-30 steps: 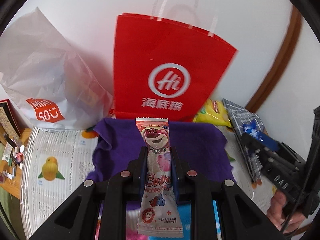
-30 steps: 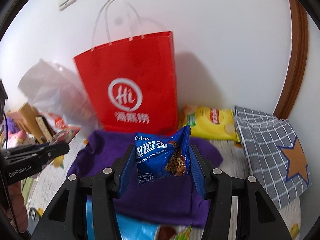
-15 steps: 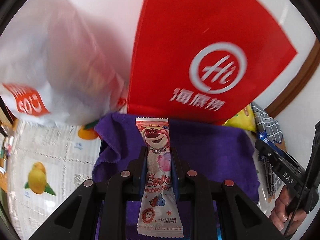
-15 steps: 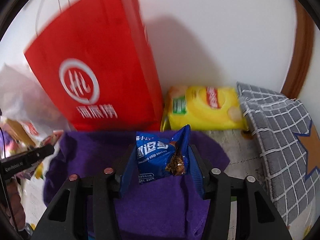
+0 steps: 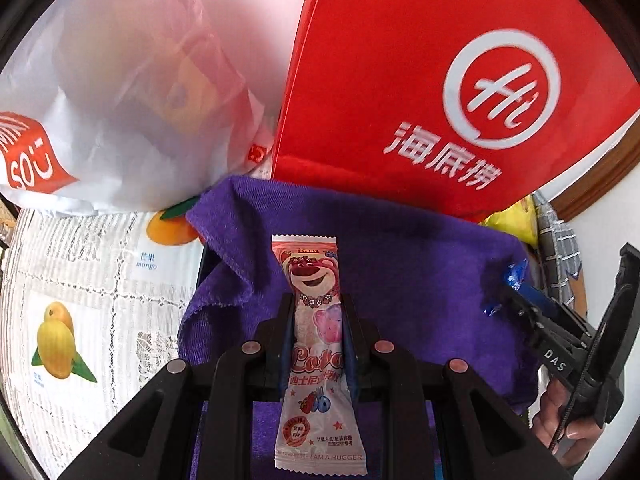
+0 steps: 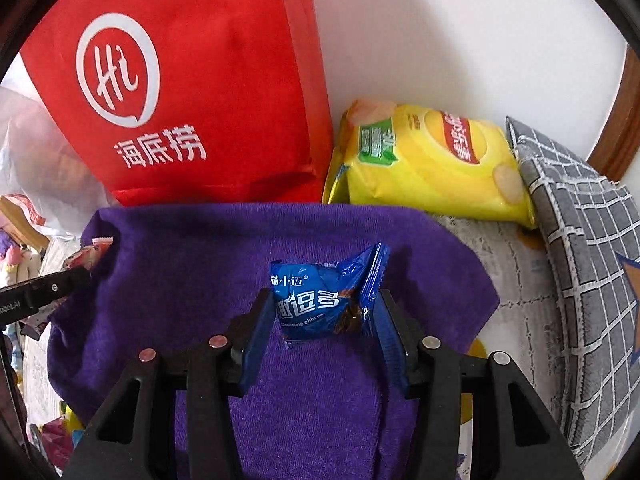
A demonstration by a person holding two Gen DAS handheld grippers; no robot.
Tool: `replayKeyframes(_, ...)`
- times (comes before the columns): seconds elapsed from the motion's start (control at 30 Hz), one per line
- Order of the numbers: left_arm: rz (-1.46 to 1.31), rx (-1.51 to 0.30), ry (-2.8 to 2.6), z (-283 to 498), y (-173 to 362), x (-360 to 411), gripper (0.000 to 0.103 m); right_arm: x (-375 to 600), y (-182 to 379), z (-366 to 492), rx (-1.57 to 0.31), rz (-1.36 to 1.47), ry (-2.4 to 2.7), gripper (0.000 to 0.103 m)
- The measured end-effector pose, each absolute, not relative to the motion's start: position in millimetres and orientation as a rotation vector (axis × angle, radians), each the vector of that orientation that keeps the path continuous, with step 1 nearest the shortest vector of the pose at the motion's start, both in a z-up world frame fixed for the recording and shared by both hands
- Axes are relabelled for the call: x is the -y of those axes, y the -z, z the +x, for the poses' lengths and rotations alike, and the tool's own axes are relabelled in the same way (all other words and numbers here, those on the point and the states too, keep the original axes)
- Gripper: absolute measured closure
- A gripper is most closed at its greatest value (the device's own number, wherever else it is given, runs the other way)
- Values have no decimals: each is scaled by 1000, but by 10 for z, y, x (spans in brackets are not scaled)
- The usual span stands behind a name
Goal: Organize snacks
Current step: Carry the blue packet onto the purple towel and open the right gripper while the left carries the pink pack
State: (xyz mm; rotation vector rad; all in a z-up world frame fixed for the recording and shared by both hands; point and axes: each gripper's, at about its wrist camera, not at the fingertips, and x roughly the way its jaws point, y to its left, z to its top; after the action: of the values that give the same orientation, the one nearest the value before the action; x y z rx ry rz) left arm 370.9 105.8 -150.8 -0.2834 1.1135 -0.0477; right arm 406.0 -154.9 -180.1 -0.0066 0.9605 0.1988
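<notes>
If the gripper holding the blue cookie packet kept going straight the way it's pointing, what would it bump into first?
Most likely the purple towel spread just beyond the blue cookie packet; the right gripper points down at it. Depth is hard to judge.

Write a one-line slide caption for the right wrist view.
Right gripper clamps a blue cookie packet above the purple towel, red bag behind.

Fuzzy purple cloth (image 6: 192,280); glossy blue wrapper (image 6: 316,304).

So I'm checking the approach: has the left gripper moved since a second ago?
Yes. The left gripper has come closer to the red bag, which now fills more of its view.
</notes>
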Motion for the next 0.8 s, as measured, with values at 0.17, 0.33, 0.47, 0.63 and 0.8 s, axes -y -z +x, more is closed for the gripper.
replayKeyframes(0.17, -275, -1136, 45, 3723, 1560, -1036, 83, 1528, 1851, 4058, -969, -12, -211, 50)
replayKeyframes(0.33, -264, -1130, 49, 3739, 1577, -951, 81, 1467, 1842, 4005, -964, -37, -229, 37)
replayKeyframes(0.47, -262, -1123, 52, 3759, 1589, -894, 81, 1390, 1819, 3956, -942, -69, -234, 25)
replayKeyframes(0.63, -266, -1112, 58, 3767, 1586, -875, 81, 1362, 1778, 3861, -920, -87, -227, 25)
replayKeyframes(0.8, -257, -1109, 63, 3774, 1581, -843, 81, 1388, 1716, 3895, -904, -82, -216, 25)
